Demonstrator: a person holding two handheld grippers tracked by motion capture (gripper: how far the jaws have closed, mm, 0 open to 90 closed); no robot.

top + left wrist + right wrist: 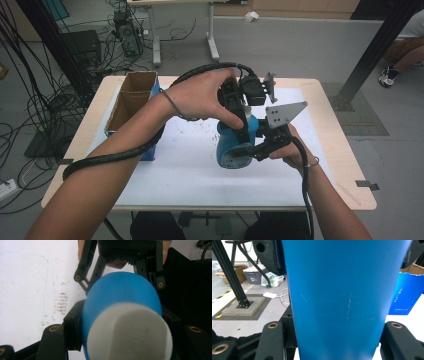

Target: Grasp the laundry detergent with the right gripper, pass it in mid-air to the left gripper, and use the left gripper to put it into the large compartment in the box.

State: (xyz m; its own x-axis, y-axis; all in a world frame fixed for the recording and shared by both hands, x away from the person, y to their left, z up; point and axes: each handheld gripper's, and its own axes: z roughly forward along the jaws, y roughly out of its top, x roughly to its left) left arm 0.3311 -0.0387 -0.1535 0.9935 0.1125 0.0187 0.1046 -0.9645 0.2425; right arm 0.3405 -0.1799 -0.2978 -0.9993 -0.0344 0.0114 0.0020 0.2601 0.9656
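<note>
Both claws were clamped on one blue cylindrical container (231, 142) above the middle of the desk (330, 150). The left claw (239, 119) came down from above and gripped the upper end, where a white cap (130, 332) closed the body; the left claw's jaws pressed on the blue wall just below that cap. The right claw (252, 148) reached in from the person's right and held the lower body, its jaws tight on either side of the blue wall (342, 300).

The container stood tilted rather than upright: in the high view its long axis ran from the capped end, up and slightly away from the person, down to a pale round base that faced the camera and the near desk edge. Whether that base touched the white mat (190, 170) could not be told.

The step looked like working the cap loose or holding the body for it. To do it well, the right claw should have kept the body fixed while the left turned about the container's own axis, without bending sideways, since a skewed pull could make the smooth wall slip. A blue cardboard box (131, 107) stood open, well apart at the left.
</note>
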